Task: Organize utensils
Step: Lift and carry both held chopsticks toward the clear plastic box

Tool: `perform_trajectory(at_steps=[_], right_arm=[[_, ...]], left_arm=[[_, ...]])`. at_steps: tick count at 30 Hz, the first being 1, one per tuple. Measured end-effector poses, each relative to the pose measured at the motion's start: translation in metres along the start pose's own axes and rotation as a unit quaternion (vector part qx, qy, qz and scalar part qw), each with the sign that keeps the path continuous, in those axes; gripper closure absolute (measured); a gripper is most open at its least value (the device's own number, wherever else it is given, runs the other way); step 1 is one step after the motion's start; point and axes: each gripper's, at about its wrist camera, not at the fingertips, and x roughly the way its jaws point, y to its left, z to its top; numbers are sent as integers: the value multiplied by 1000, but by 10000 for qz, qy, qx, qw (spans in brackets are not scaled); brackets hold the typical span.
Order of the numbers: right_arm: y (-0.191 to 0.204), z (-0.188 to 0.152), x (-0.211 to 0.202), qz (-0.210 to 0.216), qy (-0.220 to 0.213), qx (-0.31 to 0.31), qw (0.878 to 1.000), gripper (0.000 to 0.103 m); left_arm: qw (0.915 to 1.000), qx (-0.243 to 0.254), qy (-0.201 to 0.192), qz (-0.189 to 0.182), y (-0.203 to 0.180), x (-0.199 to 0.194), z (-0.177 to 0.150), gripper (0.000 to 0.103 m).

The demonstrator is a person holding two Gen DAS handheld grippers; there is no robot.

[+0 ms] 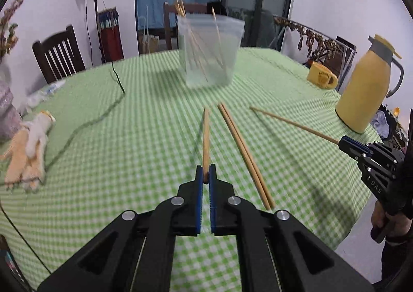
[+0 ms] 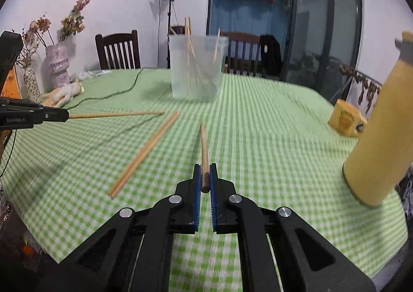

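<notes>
- Left gripper (image 1: 205, 174) clamped on one chopstick (image 1: 206, 137); right gripper (image 2: 205, 176) clamped on another (image 2: 204, 147).
- Pair (image 1: 242, 152) lies on the tablecloth (image 1: 129, 124); cup (image 1: 210, 52) at 12 o'clock.
- Light, stiff, likely slippery; grip near the thick end.

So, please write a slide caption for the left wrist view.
Left gripper shut on one chopstick, two chopsticks lying on the green checked tablecloth.

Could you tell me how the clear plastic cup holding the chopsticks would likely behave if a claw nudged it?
The clear plastic cup looks thin-walled, so probably light and easily slid on the tablecloth. Tall, with chopsticks leaning above its rim, it may tip.
</notes>
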Motion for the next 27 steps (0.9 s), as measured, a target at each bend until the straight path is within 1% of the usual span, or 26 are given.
perform_trajectory(at_steps=[5, 9, 13, 15, 17, 19, 21, 22, 24, 27], right_arm=[[-4, 24, -12, -5, -271, -91, 9996, 96], [-6, 39, -23, -47, -500, -208, 9985, 96], [-9, 61, -29, 50, -647, -353, 9973, 96], [-8, 70, -30, 35, -705, -439, 9965, 96], [-10, 82, -29, 64, -748, -487, 9960, 96], [-15, 95, -24, 295, -713, -418, 9961, 96], [-20, 105, -15, 392, -669, -370, 9963, 97], [-23, 111, -8, 440, -589, -338, 9967, 97], [-28, 122, 2, 557, -474, -257, 9970, 97], [-34, 142, 18, 711, -257, -183, 9970, 96]], left_arm=[[9993, -61, -294, -200, 11, -28, 21, 102], [9982, -147, -377, -437, 19, -44, 34, 102], [9980, 20, -495, -394, 23, -62, 58, 102], [9978, 137, -539, -369, 24, -70, 71, 102], [9974, 299, -602, -275, 22, -75, 86, 102], [9969, 490, -604, -135, 19, -71, 100, 101], [9963, 502, -703, -35, 18, -65, 110, 101], [9963, 477, -706, -48, 18, -61, 118, 101], [9968, 387, -635, -283, 20, -56, 133, 102], [9969, 284, -659, -316, 22, -37, 157, 102]])
